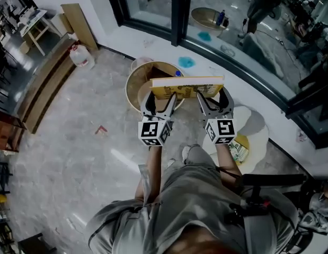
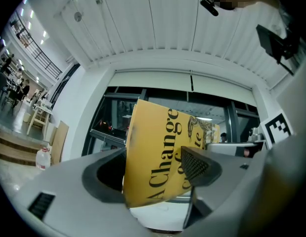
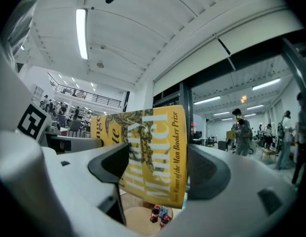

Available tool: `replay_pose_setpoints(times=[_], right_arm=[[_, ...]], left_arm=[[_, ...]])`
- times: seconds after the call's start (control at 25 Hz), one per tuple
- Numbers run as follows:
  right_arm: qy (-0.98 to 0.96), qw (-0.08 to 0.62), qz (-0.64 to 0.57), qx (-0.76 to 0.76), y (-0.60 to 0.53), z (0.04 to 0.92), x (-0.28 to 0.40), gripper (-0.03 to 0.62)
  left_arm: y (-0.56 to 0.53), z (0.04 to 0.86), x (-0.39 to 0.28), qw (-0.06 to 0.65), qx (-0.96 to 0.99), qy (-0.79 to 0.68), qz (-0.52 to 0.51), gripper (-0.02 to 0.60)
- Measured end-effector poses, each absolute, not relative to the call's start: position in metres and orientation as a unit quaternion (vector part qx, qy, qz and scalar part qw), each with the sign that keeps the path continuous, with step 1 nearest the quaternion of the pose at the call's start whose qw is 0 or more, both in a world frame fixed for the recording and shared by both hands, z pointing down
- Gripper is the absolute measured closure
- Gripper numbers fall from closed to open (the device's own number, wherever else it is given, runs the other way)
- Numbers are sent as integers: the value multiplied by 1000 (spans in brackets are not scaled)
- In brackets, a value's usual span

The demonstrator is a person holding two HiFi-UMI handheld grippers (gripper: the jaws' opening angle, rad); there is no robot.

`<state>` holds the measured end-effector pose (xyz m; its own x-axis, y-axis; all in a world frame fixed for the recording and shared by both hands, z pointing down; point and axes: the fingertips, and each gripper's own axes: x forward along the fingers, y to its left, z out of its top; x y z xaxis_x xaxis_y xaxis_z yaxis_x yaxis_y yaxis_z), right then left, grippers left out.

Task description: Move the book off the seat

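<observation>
Book point(image 1: 187, 86) whereabouts, please? asks my colleague on the line.

Me: It is up in the air, carried crosswise between both tools. From the head view I see the left hand-held gripper point(image 1: 161, 97) at its left end and the right hand-held gripper point(image 1: 212, 96) at its right end, both pointing away from the person's body. In that view the book overlaps the right rim of a round tan tub point(image 1: 136, 86), which stands well below it on the pale stone floor point(image 1: 73, 142).

Colleague: Are both tools actually clamped?

Me: Yes. In the left gripper view the yellow cover stands between the jaws. The ribbed pad point(image 2: 195, 164) is pressed on the printed face and the other jaw sits against the back. In the right gripper view the jaws grasp the opposite end the same way, one on each side of the book.

Colleague: Anything legible?

Me: Black letters in the left gripper view read "A Change", then "of", partly behind the pad. The right gripper view gives large white letters. "Mantel" is clear, and the word beside it is half hidden by a jaw. A black line along the edge reads "Winner of the Man Booker Prize". A dark, snake-like drawing winds across the cover.
</observation>
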<state>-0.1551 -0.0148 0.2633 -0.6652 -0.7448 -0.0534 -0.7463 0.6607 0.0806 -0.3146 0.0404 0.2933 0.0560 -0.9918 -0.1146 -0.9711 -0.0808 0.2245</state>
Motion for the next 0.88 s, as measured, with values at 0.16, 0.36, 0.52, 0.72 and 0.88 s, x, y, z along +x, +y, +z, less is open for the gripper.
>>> replay_pose_setpoints(times=[0.16,0.36,0.52,0.72,0.88], right_arm=[[923,6,43,-383,-27,267,-190,250],[941,14,19,-336,-43,286,-244,250],[953,16,-1,-303,-67,302,-294,250],[961,1,-35,-274,-109,328,-351,250],[963,-7,-52,-263,-156,340,-378,250]], left_arm=[[38,295,-346,41,705,-698,-123,224],[38,307,-394,39,669,-734,-110,224],[25,318,-439,42,643,-759,-90,224],[-9,332,-490,57,623,-778,-59,224],[-53,339,-515,67,614,-785,-43,225]])
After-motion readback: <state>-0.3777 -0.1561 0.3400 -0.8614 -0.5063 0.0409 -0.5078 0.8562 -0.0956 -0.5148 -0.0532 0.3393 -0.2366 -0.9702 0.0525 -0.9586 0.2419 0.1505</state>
